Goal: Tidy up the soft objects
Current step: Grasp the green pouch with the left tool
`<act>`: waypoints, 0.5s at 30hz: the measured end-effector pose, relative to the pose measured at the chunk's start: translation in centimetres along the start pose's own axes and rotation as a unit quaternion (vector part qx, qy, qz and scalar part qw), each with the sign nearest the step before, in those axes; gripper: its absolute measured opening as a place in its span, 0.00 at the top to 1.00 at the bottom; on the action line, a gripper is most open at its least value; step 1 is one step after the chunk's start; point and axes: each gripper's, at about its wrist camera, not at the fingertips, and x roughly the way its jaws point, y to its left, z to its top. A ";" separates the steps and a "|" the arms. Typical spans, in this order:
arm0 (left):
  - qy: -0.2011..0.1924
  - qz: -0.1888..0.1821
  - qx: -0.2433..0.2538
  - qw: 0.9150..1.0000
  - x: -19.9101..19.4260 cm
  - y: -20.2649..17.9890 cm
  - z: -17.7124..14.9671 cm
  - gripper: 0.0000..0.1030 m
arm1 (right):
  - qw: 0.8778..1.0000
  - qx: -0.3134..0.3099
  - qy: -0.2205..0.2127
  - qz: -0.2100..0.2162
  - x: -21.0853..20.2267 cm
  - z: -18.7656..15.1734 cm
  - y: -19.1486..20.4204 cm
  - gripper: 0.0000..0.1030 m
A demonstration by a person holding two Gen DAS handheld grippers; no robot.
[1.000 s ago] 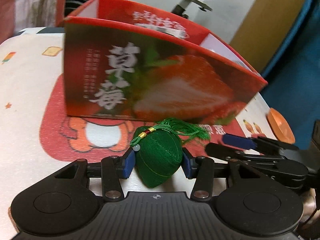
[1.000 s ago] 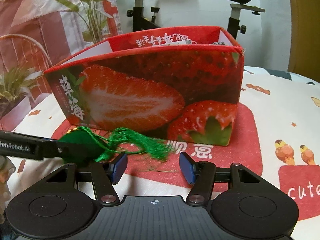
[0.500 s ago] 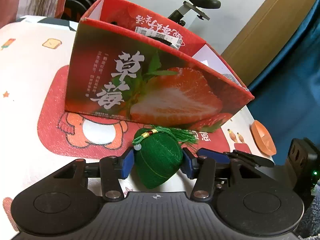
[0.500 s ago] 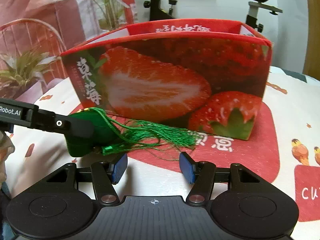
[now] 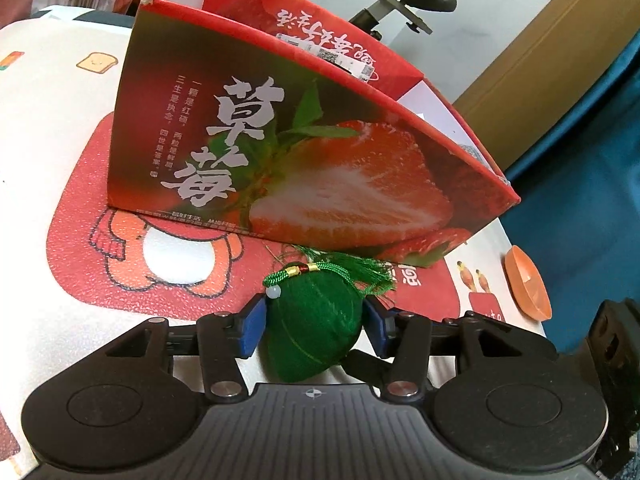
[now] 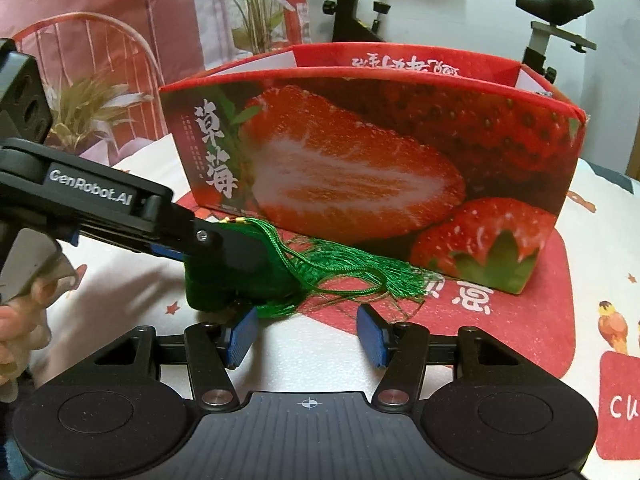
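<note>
Two tools up: left tool (image 5: 314, 320) clenched on green sachet (image 5: 312, 332), tassel (image 6: 352, 272) trailing ahead toward strawberry box (image 5: 304, 152); right tool (image 6: 306, 336) released, holding nothing.

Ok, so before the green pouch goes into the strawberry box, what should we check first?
1. Left gripper grips the green pouch: ok, jaws pinch both its sides.
2. Tassel free: not ok, it trails down toward the mat in front of the strawberry box.
3. Box top open: ok, no lid shows.
4. Room inside the box: cannot tell, the front wall hides most of the inside.
5. Right gripper out of the way: ok, it is open, holds nothing and sits below the pouch.
</note>
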 end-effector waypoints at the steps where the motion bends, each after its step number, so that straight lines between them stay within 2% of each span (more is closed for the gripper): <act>1: -0.002 -0.002 -0.003 1.000 0.0 0.0 0.1 0.48 | 1.000 -0.003 -0.001 0.002 -0.1 0.1 0.1 0.49; 5: -0.005 -0.019 -0.017 1.000 -0.5 0.4 0.1 0.48 | 1.000 -0.017 -0.004 0.014 -0.2 0.2 0.7 0.49; 11: 0.000 -0.017 -0.010 1.000 -0.4 0.2 0.0 0.54 | 0.999 -0.034 -0.003 0.023 -0.3 0.2 1.3 0.50; 15: -0.001 -0.022 -0.007 1.000 -0.5 0.0 0.0 0.55 | 0.999 -0.041 -0.004 0.031 -0.4 0.3 1.5 0.57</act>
